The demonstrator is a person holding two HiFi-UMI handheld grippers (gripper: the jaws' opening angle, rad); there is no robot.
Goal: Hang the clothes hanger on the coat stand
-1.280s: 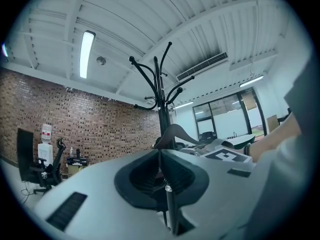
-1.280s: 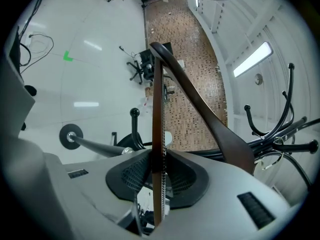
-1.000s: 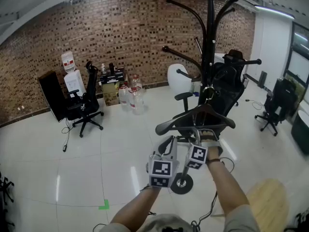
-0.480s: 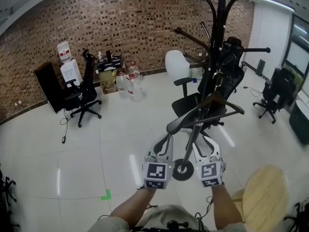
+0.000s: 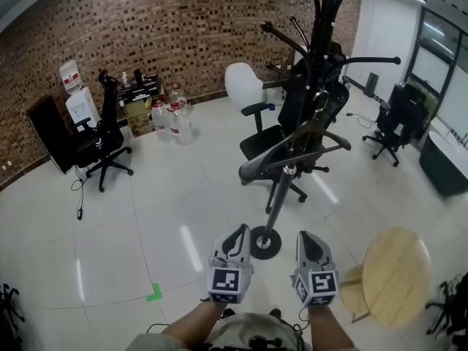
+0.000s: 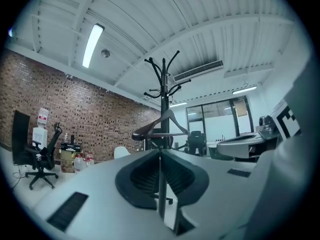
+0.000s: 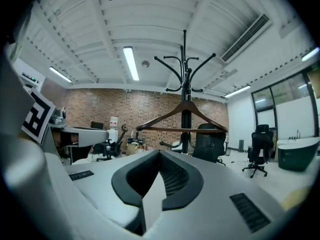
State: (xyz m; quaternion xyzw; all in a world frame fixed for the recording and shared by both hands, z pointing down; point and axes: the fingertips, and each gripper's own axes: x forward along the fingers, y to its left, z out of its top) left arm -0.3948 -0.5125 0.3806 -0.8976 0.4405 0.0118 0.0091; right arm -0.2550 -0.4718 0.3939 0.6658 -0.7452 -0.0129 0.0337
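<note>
The dark wooden clothes hanger hangs by its hook from an arm of the black coat stand, tilted down to the left. Neither gripper touches it. Both are low in the head view, well short of the stand's round base. My left gripper is shut with nothing in it. The jaws of my right gripper have just been closing and are shut, with nothing between them. The left gripper view shows the hanger on the stand ahead of the jaws. The right gripper view shows the hanger on the stand.
A black office chair stands right behind the stand, with a white chair further back. A round wooden table is at my right. Another black chair, water bottles and a dispenser stand along the brick wall.
Both grippers have drawn back from the hanger toward me and lower. The right one has rolled upright and shut. The hanger stays on the stand.
</note>
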